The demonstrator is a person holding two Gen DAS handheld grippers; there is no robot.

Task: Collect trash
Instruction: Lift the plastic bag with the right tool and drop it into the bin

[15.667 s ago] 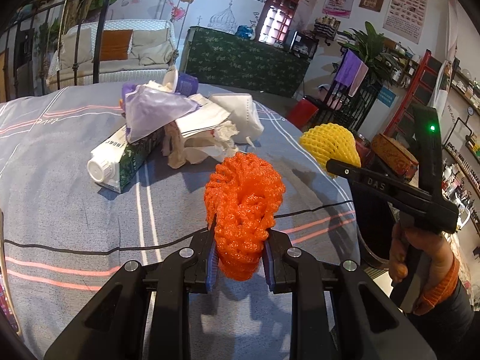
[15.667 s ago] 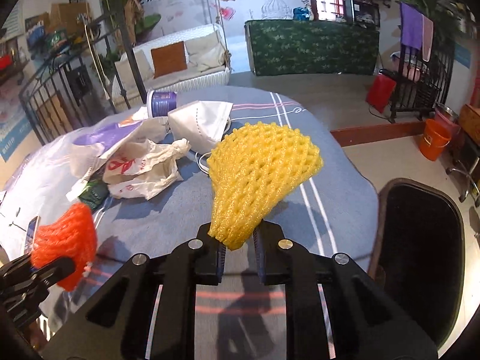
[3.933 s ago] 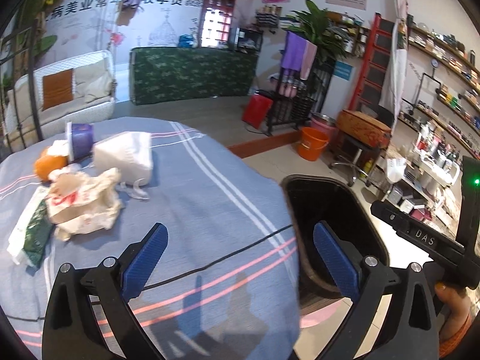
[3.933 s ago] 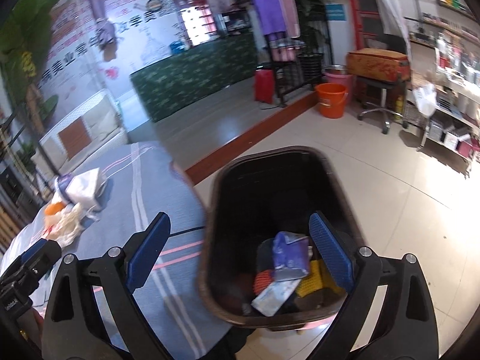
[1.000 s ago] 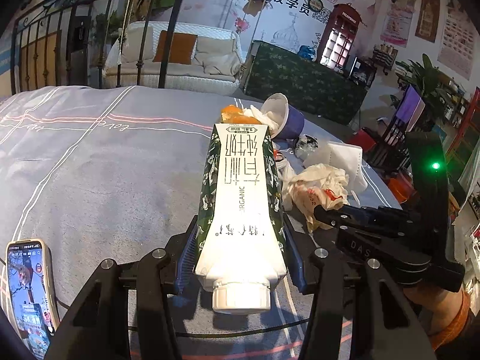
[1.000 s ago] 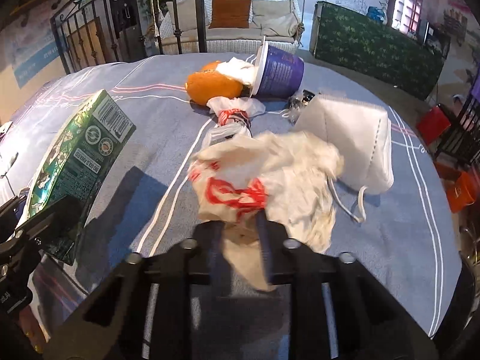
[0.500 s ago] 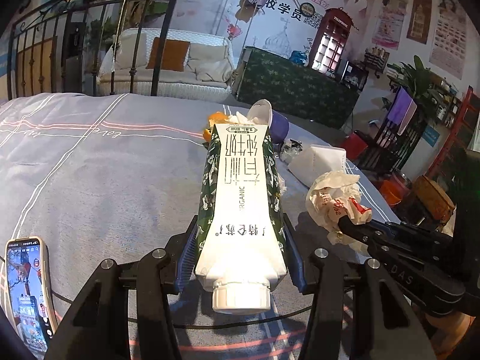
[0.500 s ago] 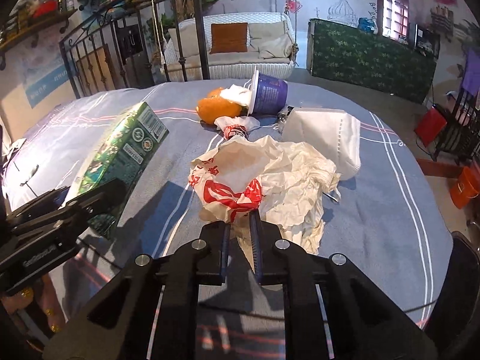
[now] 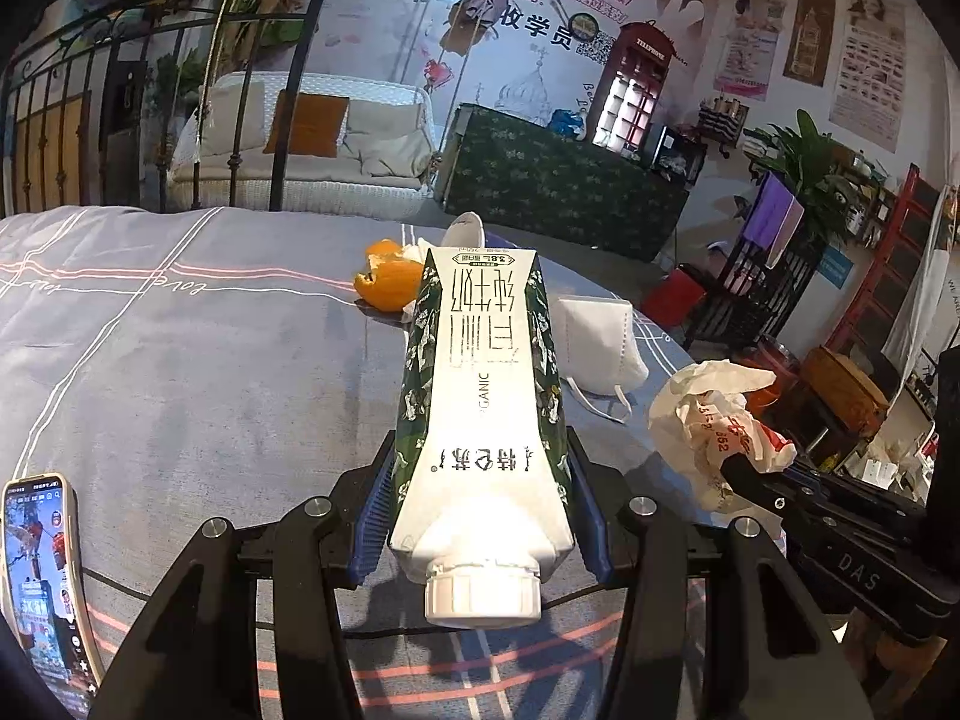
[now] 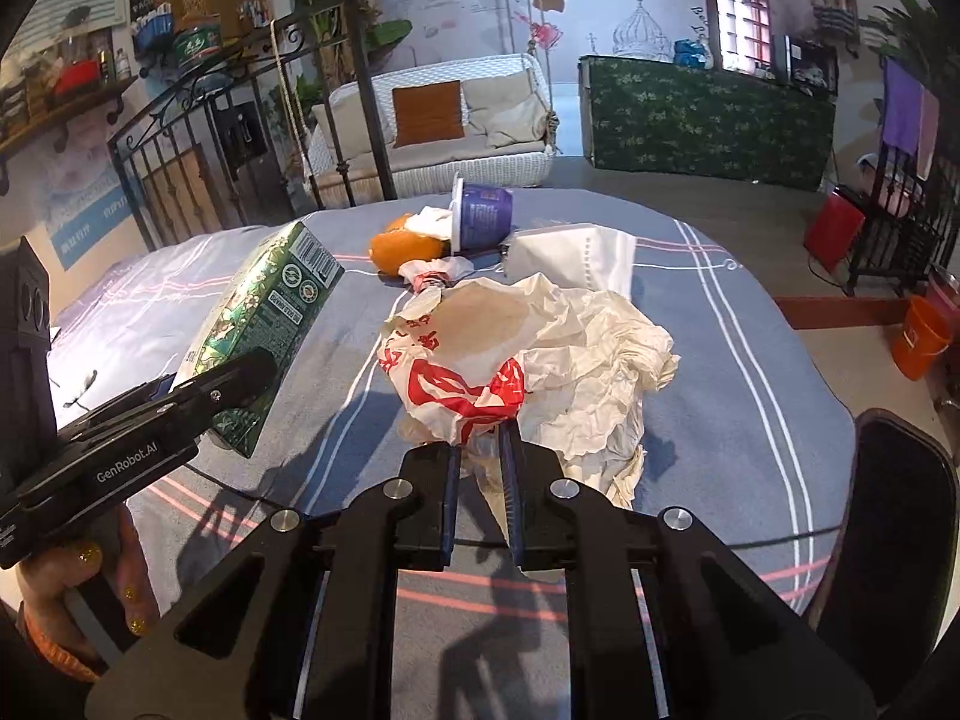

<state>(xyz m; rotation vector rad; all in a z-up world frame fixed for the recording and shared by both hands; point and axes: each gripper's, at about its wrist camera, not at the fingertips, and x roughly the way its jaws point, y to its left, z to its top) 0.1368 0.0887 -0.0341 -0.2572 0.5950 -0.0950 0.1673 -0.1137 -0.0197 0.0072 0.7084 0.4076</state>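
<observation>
The trash is partly in our grip now. Our left hand-held gripper squeezes the milk carton by its sides near the cap, so it will not slip. Our right hand-held gripper pinches the crumpled paper wrapper by its bottom edge. The orange peel, purple cup and white mask wait on the tabletop. The black bin stands just beside it.

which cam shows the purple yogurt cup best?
Right wrist. There the purple cup lies on its side at the far end of the table, its printed wall and white rim in plain view beside the orange peel. In the left wrist view the milk carton hides nearly all of it.
</observation>
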